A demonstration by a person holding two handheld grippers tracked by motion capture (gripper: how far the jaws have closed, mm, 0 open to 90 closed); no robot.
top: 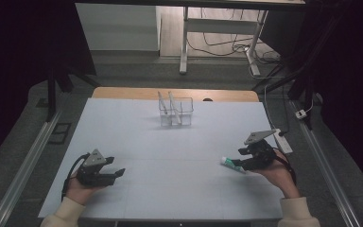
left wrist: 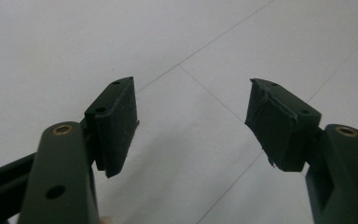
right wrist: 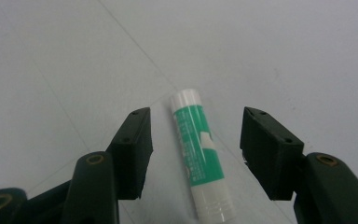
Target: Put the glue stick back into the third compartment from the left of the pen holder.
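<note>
The left gripper (top: 119,172) rests low on the near left of the tabletop (top: 170,156), jaws spread wide with nothing between them. Across on the near right, the right gripper (top: 242,159) points at a green-and-white tube (right wrist: 197,151) lying flat on the tabletop; its jaws stand apart on either side of the tube, clear of it. Farther back, near the far edge, stands a clear bin (top: 176,112) holding two slim sticks.
</note>
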